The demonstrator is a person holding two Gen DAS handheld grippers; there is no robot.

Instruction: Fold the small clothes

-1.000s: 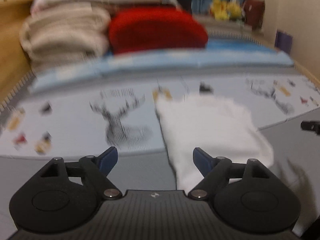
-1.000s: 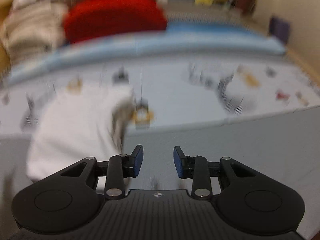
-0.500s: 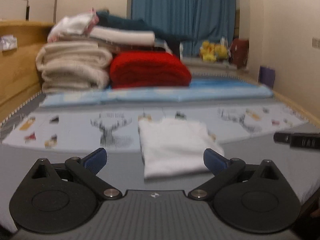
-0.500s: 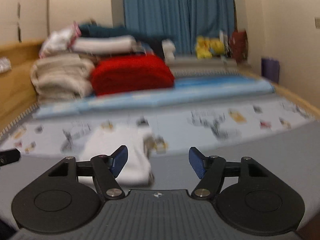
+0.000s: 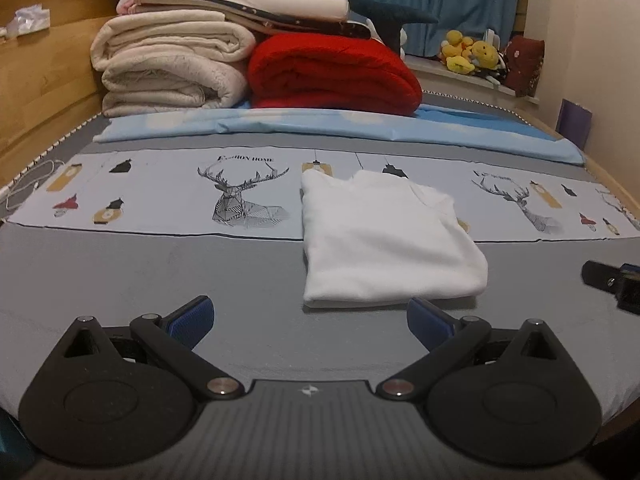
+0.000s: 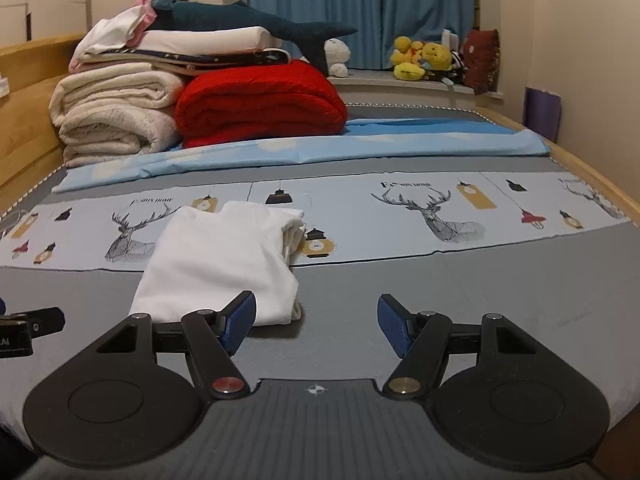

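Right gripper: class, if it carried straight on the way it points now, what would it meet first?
Probably the bare grey bed cover. The open right gripper points down at it, with the folded white garment off to its left, though depth is hard to judge.

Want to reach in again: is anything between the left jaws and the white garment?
Nothing visible. The left gripper is open, with only bare grey bed cover before the folded white garment.
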